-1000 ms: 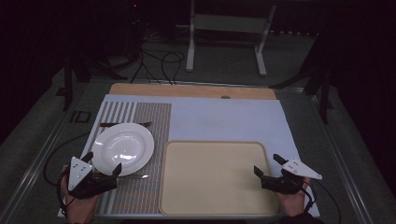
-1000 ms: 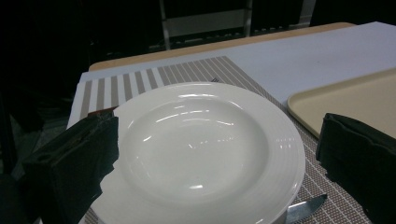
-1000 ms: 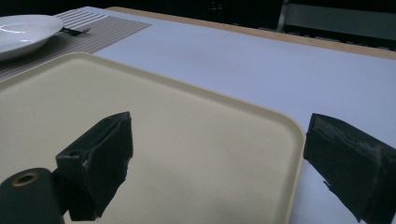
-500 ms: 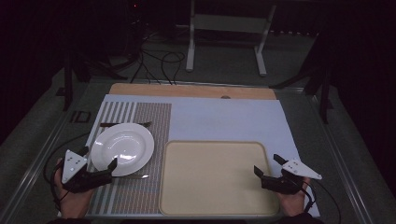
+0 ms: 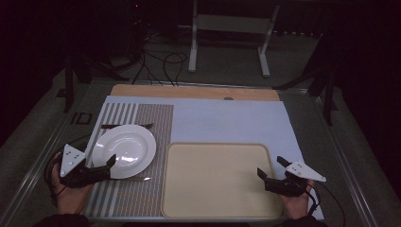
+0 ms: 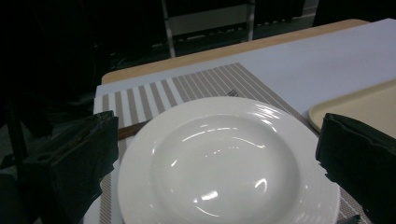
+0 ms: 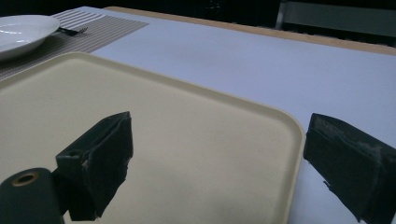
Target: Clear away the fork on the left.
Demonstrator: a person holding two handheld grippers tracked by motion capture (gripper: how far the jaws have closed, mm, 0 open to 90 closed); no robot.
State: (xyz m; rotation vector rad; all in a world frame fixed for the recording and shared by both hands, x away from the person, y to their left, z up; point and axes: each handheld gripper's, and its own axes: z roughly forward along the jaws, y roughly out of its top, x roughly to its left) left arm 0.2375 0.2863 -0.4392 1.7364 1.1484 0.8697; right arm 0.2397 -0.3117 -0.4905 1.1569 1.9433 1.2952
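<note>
- The left gripper [image 5: 101, 166] sits at the near-left edge of the white plate [image 5: 124, 150], its fingers spread wide with the plate's rim between them in the left gripper view [image 6: 229, 161]; nothing is clamped.
- The plate rests on the striped placemat [image 5: 142, 118], left of the beige tray [image 5: 220, 179], with a fork [image 5: 146, 126] poking out behind it and another utensil [image 5: 137, 178] along its near edge.
- Risk: closing on the smooth, sloped rim could let the plate slip or tip, since the glazed lip gives the fingers little to bite on.
- Risk: a low approach could snag the utensil by the near rim or drag the placemat across the table.
- The right gripper [image 5: 274, 171] hovers at the tray's near-right corner, fingers apart and straddling the tray's edge [image 7: 294, 135]; a careless close could lift or shove the tray.
- Against a second ago, the left gripper has shifted left and slightly back; the right gripper and plate hold their places.
</note>
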